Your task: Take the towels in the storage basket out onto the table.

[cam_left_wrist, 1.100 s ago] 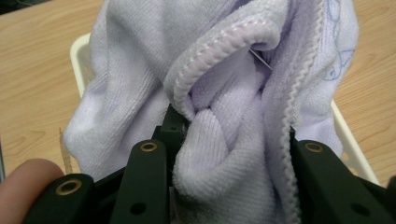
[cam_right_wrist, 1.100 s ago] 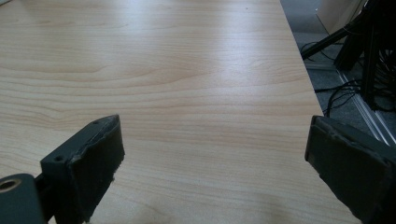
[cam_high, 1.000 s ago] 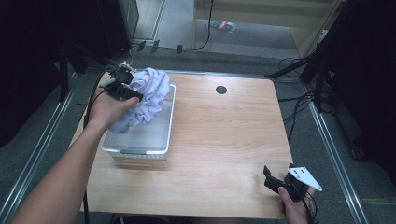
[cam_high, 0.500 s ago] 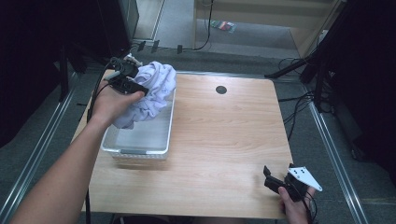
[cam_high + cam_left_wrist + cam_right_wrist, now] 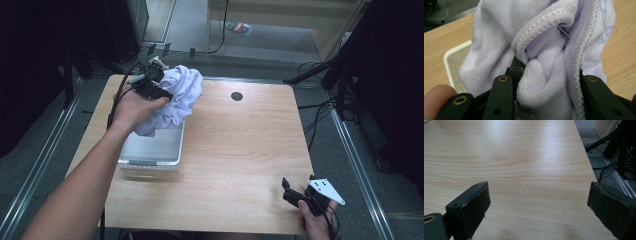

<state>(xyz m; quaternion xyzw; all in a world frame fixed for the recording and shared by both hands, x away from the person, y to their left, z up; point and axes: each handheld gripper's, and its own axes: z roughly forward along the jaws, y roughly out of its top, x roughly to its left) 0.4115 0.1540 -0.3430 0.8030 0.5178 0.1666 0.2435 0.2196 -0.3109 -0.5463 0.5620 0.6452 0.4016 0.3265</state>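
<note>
A bunched lavender towel [image 5: 175,100] hangs above the far end of a white plastic basket [image 5: 150,150] on the left of the table. My left gripper [image 5: 162,95] is shut on the towel, lifting it clear of the basket. In the left gripper view the towel [image 5: 544,62] is squeezed between the black jaws, with the basket's rim [image 5: 449,53] behind at the left. My right gripper [image 5: 295,192] rests low at the table's near right corner, open, with nothing between its pads [image 5: 475,205].
A wooden table [image 5: 240,145] carries a round black cable hole [image 5: 236,96] at its far middle. Cables and stand legs lie on the floor [image 5: 320,75] beyond the right edge. Bare tabletop [image 5: 519,157] stretches ahead of the right gripper.
My left gripper has lifted the towel higher and carried it rightward, out of the basket. The right gripper has stayed still.
</note>
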